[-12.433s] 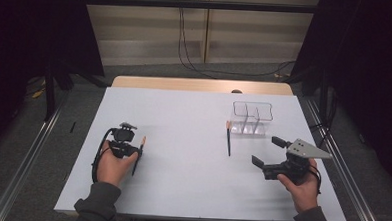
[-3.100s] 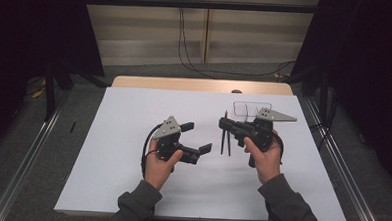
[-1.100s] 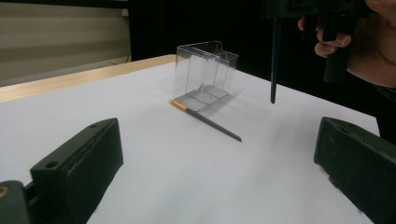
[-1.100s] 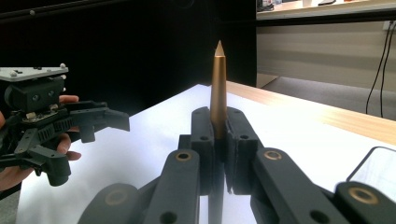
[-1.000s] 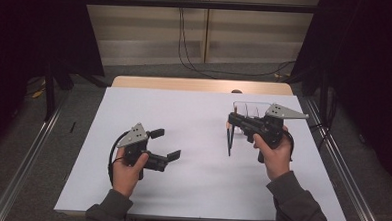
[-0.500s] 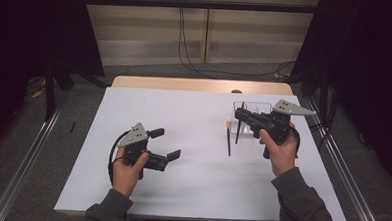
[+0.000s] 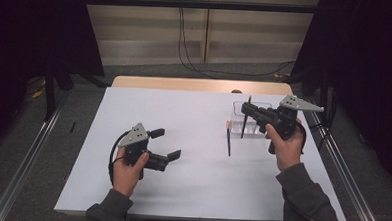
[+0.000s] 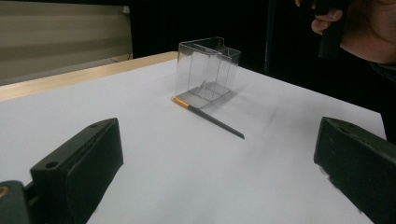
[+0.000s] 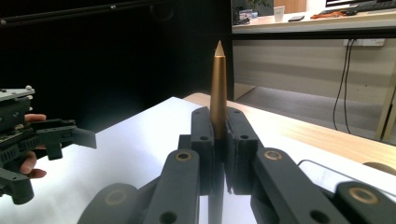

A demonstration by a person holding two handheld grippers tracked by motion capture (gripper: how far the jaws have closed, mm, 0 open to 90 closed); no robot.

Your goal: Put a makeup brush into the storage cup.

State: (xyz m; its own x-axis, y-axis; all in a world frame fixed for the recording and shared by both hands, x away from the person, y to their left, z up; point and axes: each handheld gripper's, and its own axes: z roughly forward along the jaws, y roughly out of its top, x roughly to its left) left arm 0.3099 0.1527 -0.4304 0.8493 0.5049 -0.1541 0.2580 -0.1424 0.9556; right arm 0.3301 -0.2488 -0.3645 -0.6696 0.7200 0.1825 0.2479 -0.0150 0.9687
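Note:
My right gripper (image 7: 247, 112) is shut on a pencil (image 7: 245, 118) and holds it upright above the table, just left of a clear plastic container (image 7: 258, 107). In the right gripper view the pencil (image 9: 218, 88) looks golden and rises point-up from between the closed jaws of the right gripper (image 9: 218, 135). A second pencil (image 7: 228, 140), dark with an orange end, lies flat on the white table beside the container. My left gripper (image 7: 166, 143) hovers open at the left. In the left gripper view nothing is between the open left gripper (image 8: 217, 177), and the container (image 8: 208, 70) and lying pencil (image 8: 208, 116) lie ahead.
The white table top (image 7: 190, 190) has a wooden strip (image 7: 200, 84) along its far edge. Metal rails (image 7: 26, 168) run along both sides on the floor. The person's right hand (image 8: 362, 25) shows at the top right of the left gripper view.
My right gripper has carried the upright pencil a little to the right and farther back, closer to the clear container. The left gripper has stayed where it was.

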